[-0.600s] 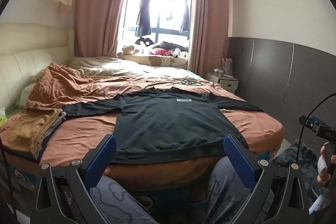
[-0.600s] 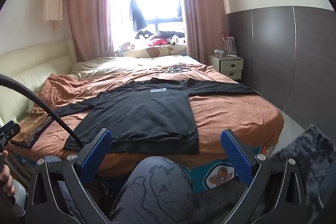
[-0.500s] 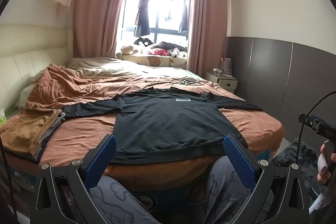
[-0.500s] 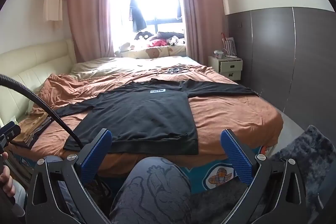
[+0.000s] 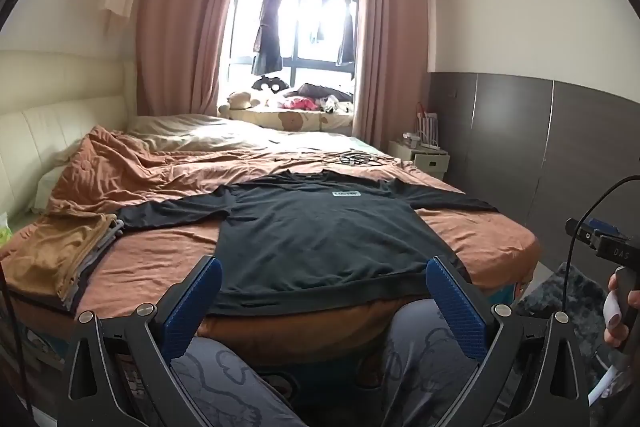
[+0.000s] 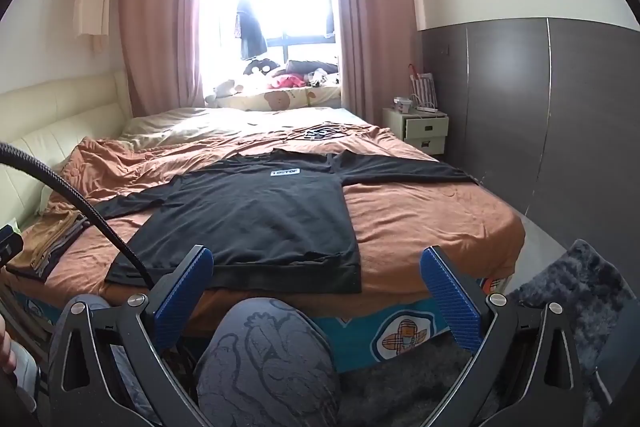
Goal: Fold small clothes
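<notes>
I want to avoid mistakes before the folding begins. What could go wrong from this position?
1. The black shirt's hem lies at the bed edge, so a pull toward the person could drag it off.
2. The cable crosses in front of the shirt and may snag it.
3. The folded stack lies beside one sleeve; sweeping that sleeve could disturb it.

Both the left gripper and right gripper are open, holding nothing.

Pink curtains frame a bright window at upper centre. A cream headboard runs along the left. A nightstand stands right of centre, a dark rug at lower right.
</notes>
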